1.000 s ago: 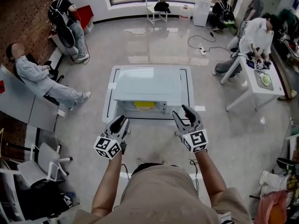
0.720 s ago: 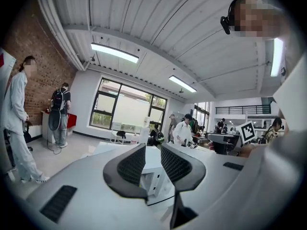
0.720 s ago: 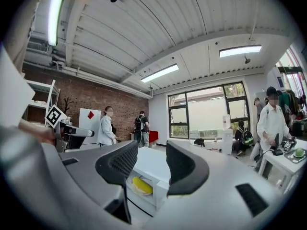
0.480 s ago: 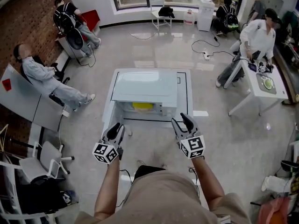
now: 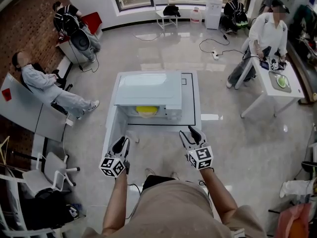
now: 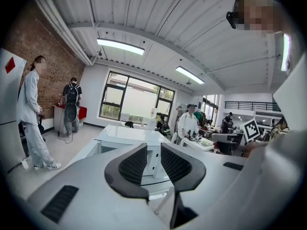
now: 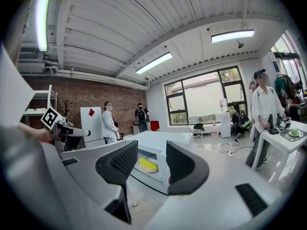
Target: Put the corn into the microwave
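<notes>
Both the left gripper (image 5: 120, 146) and right gripper (image 5: 189, 134) have backed off from the microwave (image 5: 148, 89), jaws slightly apart, empty; the corn (image 5: 146, 110) sits inside, so only shutting it seems left

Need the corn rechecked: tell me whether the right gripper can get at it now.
Likely yes, once nearer: the microwave stands open, the corn shows inside, and the right gripper is open, empty, with nothing between.
</notes>
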The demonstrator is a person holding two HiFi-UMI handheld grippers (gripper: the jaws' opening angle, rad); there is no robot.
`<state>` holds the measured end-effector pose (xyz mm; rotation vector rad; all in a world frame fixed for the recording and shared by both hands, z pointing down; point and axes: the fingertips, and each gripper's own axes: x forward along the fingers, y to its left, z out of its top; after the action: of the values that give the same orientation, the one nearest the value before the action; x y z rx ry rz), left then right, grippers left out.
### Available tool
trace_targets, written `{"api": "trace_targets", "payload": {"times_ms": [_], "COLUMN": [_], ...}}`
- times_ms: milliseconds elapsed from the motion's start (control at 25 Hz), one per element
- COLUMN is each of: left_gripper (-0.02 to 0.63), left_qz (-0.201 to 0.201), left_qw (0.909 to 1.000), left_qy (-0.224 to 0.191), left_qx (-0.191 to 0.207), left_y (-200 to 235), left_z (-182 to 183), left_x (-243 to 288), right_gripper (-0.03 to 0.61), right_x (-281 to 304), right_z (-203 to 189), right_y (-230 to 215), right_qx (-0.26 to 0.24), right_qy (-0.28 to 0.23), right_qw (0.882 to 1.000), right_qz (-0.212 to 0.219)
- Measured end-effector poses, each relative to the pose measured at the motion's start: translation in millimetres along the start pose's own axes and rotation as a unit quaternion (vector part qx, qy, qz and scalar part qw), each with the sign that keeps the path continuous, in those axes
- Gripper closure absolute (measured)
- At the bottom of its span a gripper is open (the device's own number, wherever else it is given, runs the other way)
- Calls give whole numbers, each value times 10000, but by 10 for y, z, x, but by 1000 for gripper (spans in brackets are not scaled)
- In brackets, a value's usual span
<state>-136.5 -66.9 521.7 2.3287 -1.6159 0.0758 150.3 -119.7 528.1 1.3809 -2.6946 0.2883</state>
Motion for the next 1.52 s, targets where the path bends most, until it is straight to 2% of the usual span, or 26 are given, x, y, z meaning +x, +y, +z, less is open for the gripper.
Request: {"api": "trace_targets", "payload": {"times_ms": [280,520,1080,1240,1320,1520], "left_gripper": [522,522,522,522,522,522], "left_qz": [75,33,-112,-205,-219,-186], "left_qw": [9997,9991,9980,9975,9974,9976], "left_qy": [247,413,617,679,687,669], "left_qx": [-52,68,22,21,15,-4], "left_y": [-79,-167,-334,-442,-473,-466], "left_z": [-310,-431,-620,-670,-689,-699], "left_x": [-26,-36,-98,-107,-121,-135], "right_gripper": [387,387,387,387,438,458], "right_x": [-39,-107,-198,-227,-254,-263], "right_z": [-245,-416,-728,-755,-757,-704], "right_y": [-8,-38,-48,-11,20,82], "right_qx": [282,516,659,549,415,369], "right_qy": [234,449,802,911,945,822], "right_qw": [9993,9976,9946,9943,9946,9957], "right_qz": [0,-64,-14,71,103,215]}}
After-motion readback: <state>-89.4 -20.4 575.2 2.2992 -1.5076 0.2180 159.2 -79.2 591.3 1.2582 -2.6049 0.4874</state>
